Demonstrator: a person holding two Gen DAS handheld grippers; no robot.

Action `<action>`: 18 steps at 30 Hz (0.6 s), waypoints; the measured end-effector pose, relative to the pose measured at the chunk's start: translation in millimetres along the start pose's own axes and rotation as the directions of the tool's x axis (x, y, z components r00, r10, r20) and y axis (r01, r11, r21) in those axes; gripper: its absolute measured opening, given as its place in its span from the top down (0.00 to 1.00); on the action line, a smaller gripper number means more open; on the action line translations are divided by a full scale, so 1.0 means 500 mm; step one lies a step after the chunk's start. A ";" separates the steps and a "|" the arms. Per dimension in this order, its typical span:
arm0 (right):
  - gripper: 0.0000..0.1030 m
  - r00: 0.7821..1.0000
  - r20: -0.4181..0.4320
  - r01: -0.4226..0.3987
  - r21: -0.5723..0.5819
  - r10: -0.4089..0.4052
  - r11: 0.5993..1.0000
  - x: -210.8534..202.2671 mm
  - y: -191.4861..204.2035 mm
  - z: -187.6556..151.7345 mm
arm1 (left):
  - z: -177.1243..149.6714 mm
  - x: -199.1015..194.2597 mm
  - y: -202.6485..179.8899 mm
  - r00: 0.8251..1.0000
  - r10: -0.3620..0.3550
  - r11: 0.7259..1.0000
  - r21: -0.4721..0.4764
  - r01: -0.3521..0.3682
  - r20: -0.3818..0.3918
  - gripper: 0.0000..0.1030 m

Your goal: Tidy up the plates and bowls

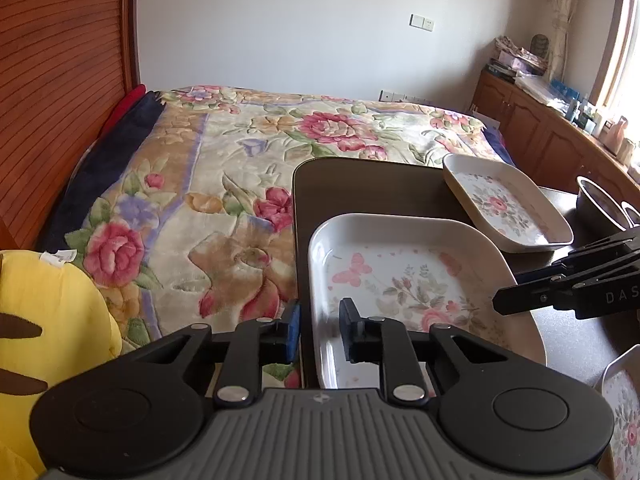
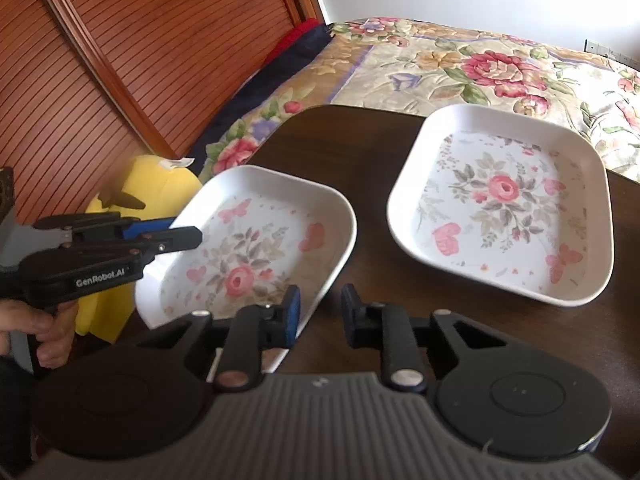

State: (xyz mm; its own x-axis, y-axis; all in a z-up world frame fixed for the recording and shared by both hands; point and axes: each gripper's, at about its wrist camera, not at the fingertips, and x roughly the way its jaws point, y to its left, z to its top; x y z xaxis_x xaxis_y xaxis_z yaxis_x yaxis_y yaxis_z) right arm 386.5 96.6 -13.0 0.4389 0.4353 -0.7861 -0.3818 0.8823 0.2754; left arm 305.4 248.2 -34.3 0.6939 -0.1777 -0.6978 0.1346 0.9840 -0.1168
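A white square plate with a pink flower print is at the left edge of the dark table, tilted and partly past the edge. My left gripper is shut on its left rim. On the opposite rim my right gripper is shut too, with the white wall showing between its fingers. A second plate of the same kind lies flat farther back on the table. A dark bowl stands at the far right.
A third flowered plate shows at the bottom right corner. A yellow plush toy lies left of the table, against the bed with a flowered blanket. A hand holds the left gripper's handle. Wooden cabinets line the right wall.
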 end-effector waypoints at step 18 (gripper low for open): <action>0.87 0.999 0.036 0.013 0.014 -0.013 1.000 0.002 0.003 -0.014 | -0.019 -0.021 -0.005 0.999 0.006 0.999 -0.044 -0.004 0.035 0.67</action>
State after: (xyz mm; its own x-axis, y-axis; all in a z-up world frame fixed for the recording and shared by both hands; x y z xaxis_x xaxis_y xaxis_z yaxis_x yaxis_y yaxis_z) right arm 380.8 97.3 -17.3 0.4725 0.4299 -0.7694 -0.3648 0.8901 0.2733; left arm 291.1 247.8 -33.3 0.7190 -0.1722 -0.6733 0.1005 0.9844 -0.1445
